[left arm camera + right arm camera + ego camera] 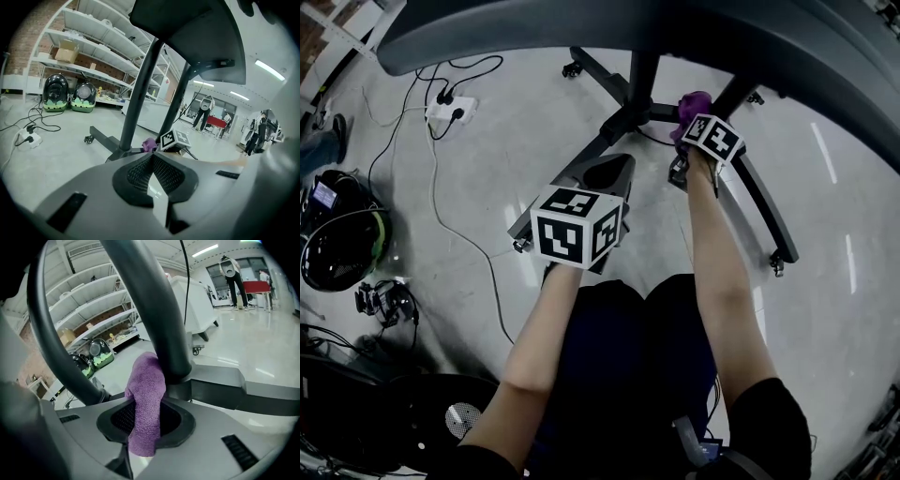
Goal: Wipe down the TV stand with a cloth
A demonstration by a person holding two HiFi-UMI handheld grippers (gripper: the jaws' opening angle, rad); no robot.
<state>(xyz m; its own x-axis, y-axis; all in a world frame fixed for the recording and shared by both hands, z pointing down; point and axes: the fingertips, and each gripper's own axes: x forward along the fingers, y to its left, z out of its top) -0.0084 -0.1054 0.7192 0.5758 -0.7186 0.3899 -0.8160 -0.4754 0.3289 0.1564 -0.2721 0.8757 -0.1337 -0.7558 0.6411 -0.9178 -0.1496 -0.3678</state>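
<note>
The TV stand [630, 111] is dark, with two posts and legs on casters; its screen [581, 28] hangs overhead. My right gripper [684, 133] is shut on a purple cloth [695, 102] and holds it against the stand's base by the right post. In the right gripper view the cloth [146, 390] rises from the right gripper [145, 423] and touches the post [154, 310]. My left gripper [609, 175] hovers nearer to me, over the left leg, shut and holding nothing. The left gripper [152, 161] faces the left post [140, 89] and the cloth [150, 144].
A white power strip [450, 111] and its cables lie on the floor at the left, beside black gear [342, 239]. The stand's right leg [761, 202] ends in a caster [778, 265]. Shelving [93, 47] lines the far wall; people [204, 110] stand far off.
</note>
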